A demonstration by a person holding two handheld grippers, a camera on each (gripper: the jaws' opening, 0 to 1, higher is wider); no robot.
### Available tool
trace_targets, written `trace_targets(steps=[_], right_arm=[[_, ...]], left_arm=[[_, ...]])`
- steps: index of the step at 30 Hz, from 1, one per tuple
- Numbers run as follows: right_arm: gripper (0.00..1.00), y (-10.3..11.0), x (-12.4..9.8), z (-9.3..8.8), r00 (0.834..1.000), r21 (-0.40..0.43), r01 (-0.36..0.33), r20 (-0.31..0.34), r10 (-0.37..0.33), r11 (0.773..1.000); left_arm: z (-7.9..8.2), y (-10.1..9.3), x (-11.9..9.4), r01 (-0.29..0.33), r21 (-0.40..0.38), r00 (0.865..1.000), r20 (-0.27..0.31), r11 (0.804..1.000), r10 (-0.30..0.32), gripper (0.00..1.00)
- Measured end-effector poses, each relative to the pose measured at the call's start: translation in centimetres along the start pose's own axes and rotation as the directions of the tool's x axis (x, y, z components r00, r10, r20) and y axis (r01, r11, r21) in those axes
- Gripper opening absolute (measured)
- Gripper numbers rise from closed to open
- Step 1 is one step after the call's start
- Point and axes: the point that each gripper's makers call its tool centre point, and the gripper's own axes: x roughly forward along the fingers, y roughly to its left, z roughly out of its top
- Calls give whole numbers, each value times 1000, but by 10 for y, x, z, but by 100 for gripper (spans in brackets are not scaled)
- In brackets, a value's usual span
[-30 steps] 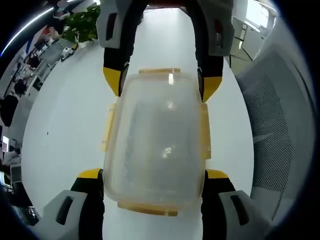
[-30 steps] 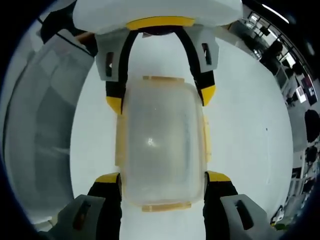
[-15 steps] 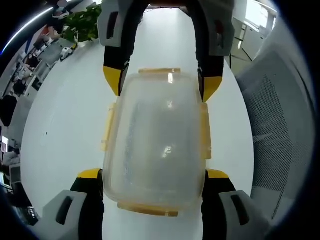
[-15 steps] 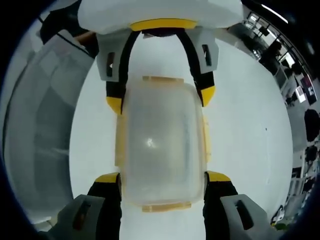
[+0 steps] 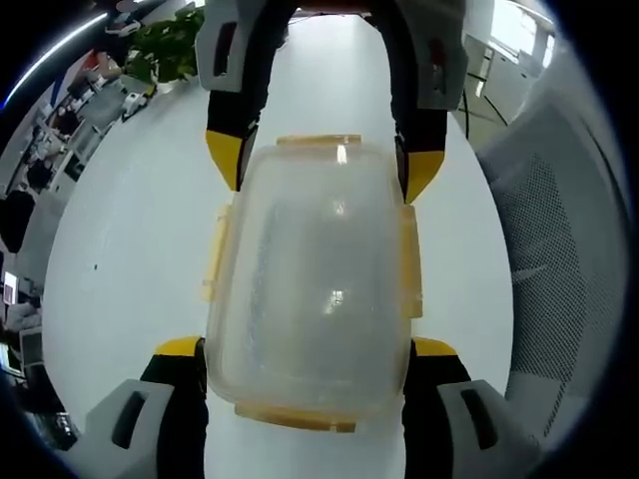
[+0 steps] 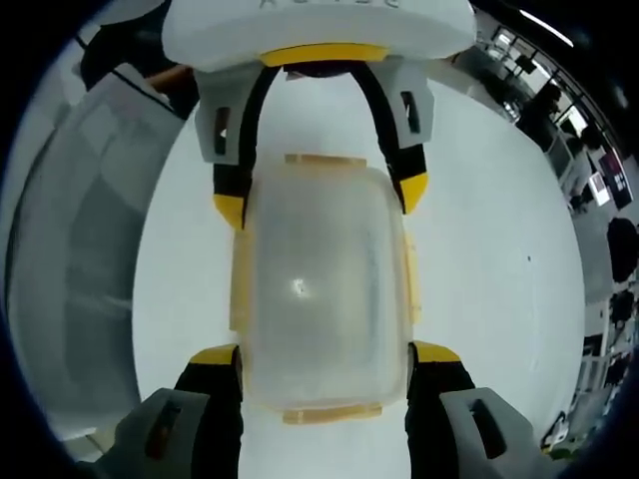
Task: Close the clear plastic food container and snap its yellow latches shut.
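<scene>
Container (image 5: pixel 310 284) lidded, clamped endwise between both tools.

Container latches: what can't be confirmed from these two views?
- Whether the yellow latches are snapped: both views, cloudy plastic and fisheye blur.
- Contents of the container: frosted lid hides them.
- Whether the left gripper and right gripper pinch or just flank the container: its corners cover the contact.
- Background desks: too small.

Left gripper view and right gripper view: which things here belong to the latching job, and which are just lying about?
Job:
- clear plastic food container, lid on
- yellow latches along its sides
- left gripper and right gripper, each with jaws either side of one end

Lying about:
- white table
- mesh chair
- potted plant
</scene>
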Motion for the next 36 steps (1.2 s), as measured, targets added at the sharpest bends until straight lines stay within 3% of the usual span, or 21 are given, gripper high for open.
trace_targets(steps=[36], right_arm=[[66,-41,3,-7,1000,-10,-5,12,5,1000]], left_arm=[[7,39,8,-9,-15,1000,1,1000,9,81]])
